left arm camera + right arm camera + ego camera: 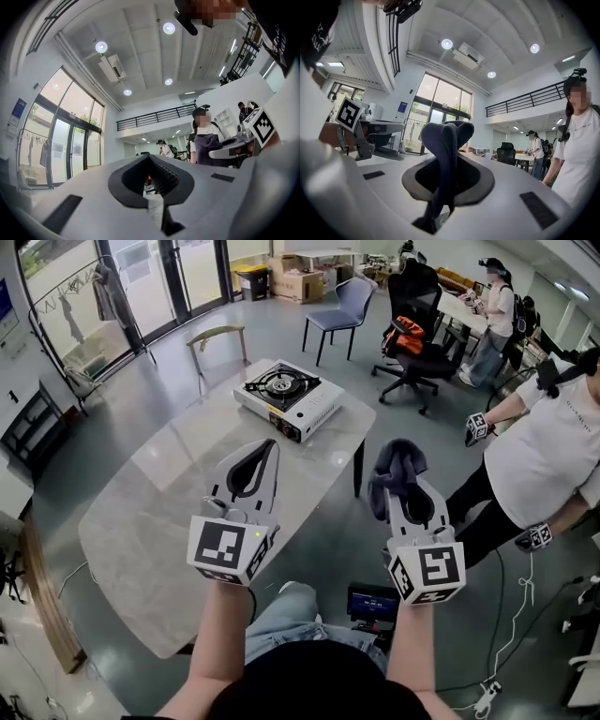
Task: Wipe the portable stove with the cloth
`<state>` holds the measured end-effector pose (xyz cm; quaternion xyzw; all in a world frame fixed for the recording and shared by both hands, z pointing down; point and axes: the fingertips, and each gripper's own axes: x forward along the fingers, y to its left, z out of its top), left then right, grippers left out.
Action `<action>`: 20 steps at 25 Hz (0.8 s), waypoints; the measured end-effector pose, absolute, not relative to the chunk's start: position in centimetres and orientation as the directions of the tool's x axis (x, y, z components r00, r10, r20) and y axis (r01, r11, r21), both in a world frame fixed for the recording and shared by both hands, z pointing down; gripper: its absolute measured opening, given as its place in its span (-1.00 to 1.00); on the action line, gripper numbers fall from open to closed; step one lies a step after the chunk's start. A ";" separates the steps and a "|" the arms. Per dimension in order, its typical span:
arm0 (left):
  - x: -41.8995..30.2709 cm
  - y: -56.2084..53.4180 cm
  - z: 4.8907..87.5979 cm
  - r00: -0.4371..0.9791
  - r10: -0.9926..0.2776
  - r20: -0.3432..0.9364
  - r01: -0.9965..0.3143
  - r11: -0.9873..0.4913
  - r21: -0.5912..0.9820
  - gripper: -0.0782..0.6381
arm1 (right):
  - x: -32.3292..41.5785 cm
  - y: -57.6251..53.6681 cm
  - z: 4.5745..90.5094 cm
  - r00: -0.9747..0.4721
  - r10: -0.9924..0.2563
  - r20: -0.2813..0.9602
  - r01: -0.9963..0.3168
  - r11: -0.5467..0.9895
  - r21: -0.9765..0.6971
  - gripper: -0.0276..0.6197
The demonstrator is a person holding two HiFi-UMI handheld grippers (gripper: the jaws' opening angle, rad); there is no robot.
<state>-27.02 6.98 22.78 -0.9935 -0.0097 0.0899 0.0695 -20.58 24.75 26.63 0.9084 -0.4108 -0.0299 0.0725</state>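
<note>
While its tail vanishes inside the clenched right gripper (405,491), the soft dark cloth (394,465) bunches above; left gripper (270,451) closed, empty.

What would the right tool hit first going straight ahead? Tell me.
Nothing close. The right tool, shut on the cloth, points out over the portable stove, not down at it; its view shows open room up to the far windows. Depth is unclear.

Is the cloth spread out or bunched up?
Bunched up: the cloth is wadded between the fingers of the right gripper, in the air, not on the portable stove.
</note>
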 end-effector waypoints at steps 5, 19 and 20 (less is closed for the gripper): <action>-24.3 7.0 23.6 0.986 0.034 -0.163 0.013 -0.992 -0.126 -0.75 | -18.1 24.6 27.0 0.658 -0.753 0.023 -0.746 -0.647 0.160 -0.72; -12.3 1.6 26.1 0.988 -0.056 -0.142 -0.060 -0.998 -0.024 -0.75 | -6.1 20.1 28.5 0.610 -0.785 0.105 -0.787 -0.585 0.197 -0.72; -11.5 1.1 26.2 0.988 -0.062 -0.139 -0.065 -0.998 -0.016 -0.75 | -5.2 19.6 28.6 0.604 -0.789 0.113 -0.791 -0.578 0.200 -0.72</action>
